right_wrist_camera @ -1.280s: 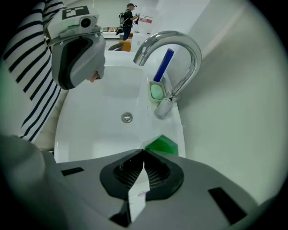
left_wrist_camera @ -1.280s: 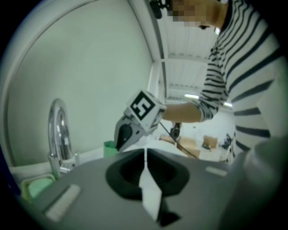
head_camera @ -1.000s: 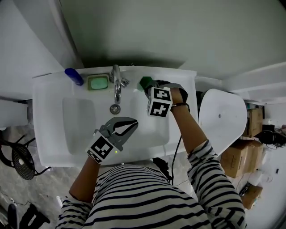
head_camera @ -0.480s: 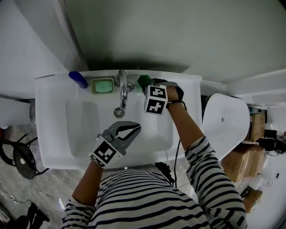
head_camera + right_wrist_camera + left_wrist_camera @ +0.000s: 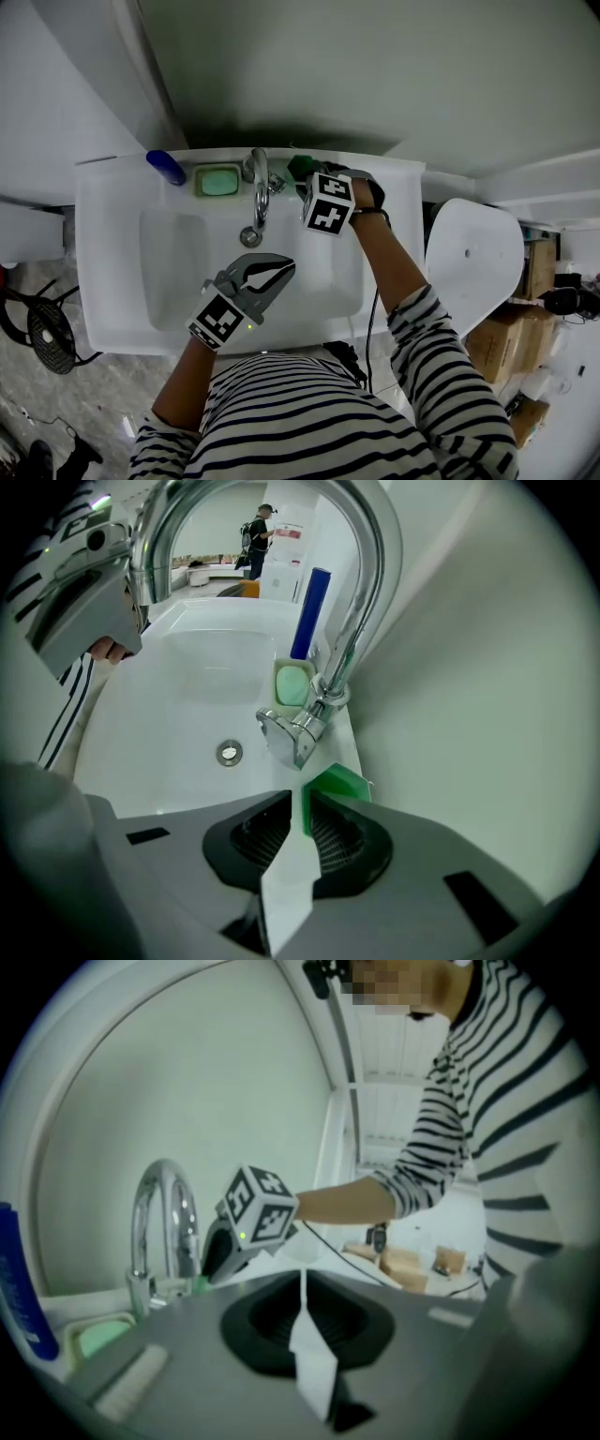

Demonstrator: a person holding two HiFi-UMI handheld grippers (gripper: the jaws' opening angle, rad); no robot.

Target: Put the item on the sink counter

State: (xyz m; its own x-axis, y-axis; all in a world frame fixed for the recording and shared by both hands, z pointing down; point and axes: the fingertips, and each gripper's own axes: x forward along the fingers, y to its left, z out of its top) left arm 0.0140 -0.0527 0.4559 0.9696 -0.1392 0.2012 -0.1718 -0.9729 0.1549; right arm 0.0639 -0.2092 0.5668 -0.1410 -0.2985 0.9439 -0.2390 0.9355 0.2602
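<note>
A small green item (image 5: 302,169) (image 5: 339,782) rests on the sink counter (image 5: 394,173) at the back, just right of the tap. My right gripper (image 5: 314,174) (image 5: 305,808) reaches over the basin to it. Its jaws are opening, with the item's near edge still caught in the narrow gap between the tips. The marker cube hides most of the item in the head view. My left gripper (image 5: 281,267) (image 5: 302,1288) hovers over the front of the basin, shut and with nothing in it. The left gripper view shows the right gripper's cube (image 5: 261,1206) beside the tap.
A chrome tap (image 5: 258,183) (image 5: 347,621) arches over the white basin, with the drain (image 5: 249,236) (image 5: 229,753) below it. A green soap (image 5: 217,180) (image 5: 292,683) in its dish and a blue tube (image 5: 165,167) (image 5: 309,611) lie left of the tap. A wall runs behind the sink.
The right gripper has settled closer to the back rim beside the tap with the green item, and its cube has turned a little. The left gripper has kept its place.
</note>
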